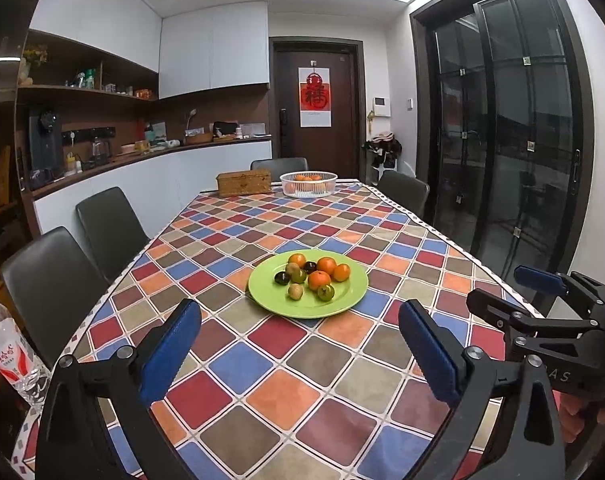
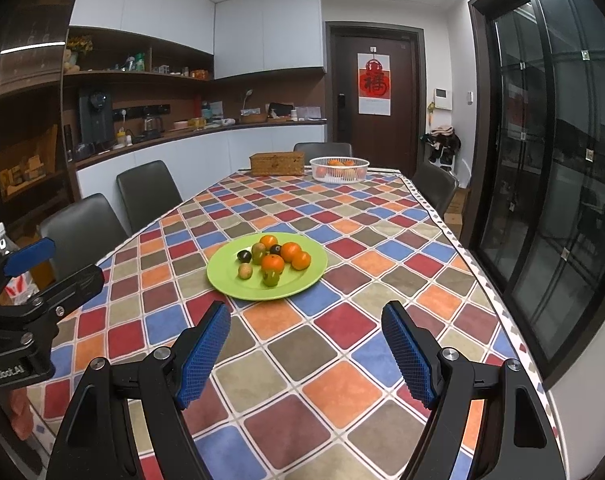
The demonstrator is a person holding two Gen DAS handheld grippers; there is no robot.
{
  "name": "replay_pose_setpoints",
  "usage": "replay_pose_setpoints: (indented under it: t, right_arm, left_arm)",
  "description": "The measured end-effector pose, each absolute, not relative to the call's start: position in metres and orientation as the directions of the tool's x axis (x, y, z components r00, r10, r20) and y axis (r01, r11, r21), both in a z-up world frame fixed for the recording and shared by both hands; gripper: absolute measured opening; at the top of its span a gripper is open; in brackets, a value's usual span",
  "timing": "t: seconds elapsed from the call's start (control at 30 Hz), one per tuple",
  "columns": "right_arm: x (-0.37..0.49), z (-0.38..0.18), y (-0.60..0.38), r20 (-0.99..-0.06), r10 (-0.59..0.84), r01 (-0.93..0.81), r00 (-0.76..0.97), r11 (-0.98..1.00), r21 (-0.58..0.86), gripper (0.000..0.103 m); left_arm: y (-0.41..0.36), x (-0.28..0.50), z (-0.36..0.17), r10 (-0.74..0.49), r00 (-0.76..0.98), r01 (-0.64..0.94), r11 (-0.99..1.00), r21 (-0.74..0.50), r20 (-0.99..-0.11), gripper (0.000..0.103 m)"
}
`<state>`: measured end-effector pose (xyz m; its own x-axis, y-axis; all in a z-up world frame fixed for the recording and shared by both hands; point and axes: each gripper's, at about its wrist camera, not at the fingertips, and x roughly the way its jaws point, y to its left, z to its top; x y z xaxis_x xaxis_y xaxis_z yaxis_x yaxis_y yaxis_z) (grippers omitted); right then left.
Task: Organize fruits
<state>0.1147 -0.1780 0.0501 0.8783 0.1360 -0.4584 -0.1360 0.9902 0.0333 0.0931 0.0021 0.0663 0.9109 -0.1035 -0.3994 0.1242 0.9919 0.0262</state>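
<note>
While both tools point(image 1: 300, 350) point(image 2: 306, 350) gape empty, fruit fills the green plate point(image 1: 344, 298).

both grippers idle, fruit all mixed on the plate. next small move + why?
Probably ease the right gripper forward toward the green plate and line up on the nearest orange. Both grippers are open and empty, short of the plate; the left gripper is no closer. The white basket at the far end already holds oranges, so it looks like their destination.
</note>
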Motion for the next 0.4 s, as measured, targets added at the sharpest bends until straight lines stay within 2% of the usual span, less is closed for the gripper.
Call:
replay_pose_setpoints:
  t: [0.4]
  right_arm:
    - [0.1137,0.0496,-0.1801,-0.464,0.129,-0.131,0.877,0.991,0.028,0.079]
  left_arm:
    - [0.0053,0.0929,0.0611,-0.065,0.909,0.081,0.996,0.021,-0.411,0.101]
